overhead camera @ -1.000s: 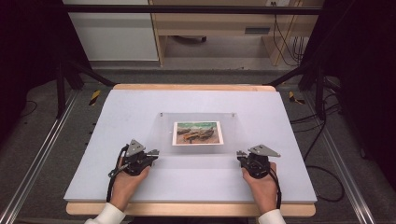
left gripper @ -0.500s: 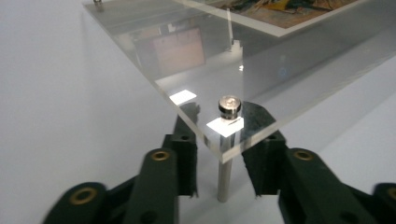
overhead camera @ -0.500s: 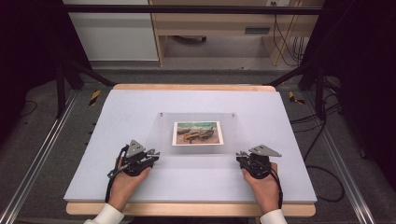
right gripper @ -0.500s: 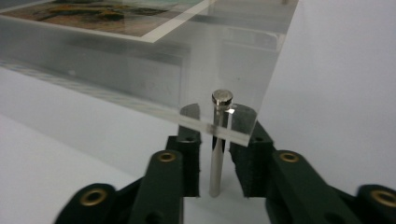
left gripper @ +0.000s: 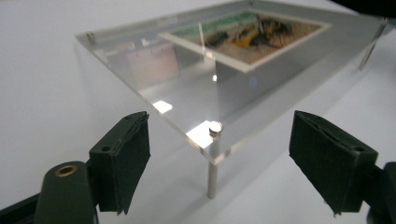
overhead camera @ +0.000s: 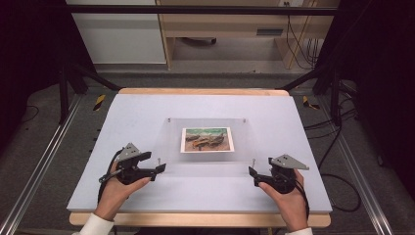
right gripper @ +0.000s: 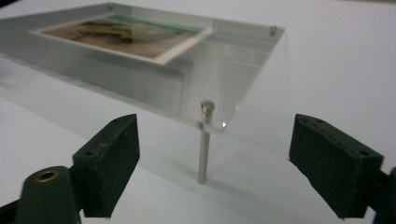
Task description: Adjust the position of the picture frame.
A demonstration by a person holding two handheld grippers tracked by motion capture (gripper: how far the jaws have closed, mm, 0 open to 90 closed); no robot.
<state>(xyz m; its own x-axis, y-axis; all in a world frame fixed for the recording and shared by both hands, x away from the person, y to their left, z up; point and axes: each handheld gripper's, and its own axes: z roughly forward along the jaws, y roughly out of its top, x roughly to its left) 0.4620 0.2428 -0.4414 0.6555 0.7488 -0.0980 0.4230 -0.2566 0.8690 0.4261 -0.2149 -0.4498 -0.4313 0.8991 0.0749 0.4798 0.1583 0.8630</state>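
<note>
A clear acrylic plate [overhead camera: 244, 139] stands on thin metal corner pins in the middle of the table, with a printed picture [overhead camera: 207, 139] lying on it. My left gripper [overhead camera: 159, 168] is open just short of the plate's near left corner, whose pin [left gripper: 213, 161] rises between its jaws in the left gripper view. My right gripper [overhead camera: 253, 176] is open at the near right corner. That corner's pin [right gripper: 204, 142] stands between the jaws in the right gripper view. Neither gripper holds anything.
The white tabletop [overhead camera: 147, 112] has a wooden edge [overhead camera: 195, 219] along the front. Metal rails [overhead camera: 44, 161] run along both sides, with cables [overhead camera: 337, 142] on the floor to the right. A cabinet and desk stand beyond the far edge.
Both grippers have crept slightly forward towards the plate's near corners. The plate and picture have not moved.
</note>
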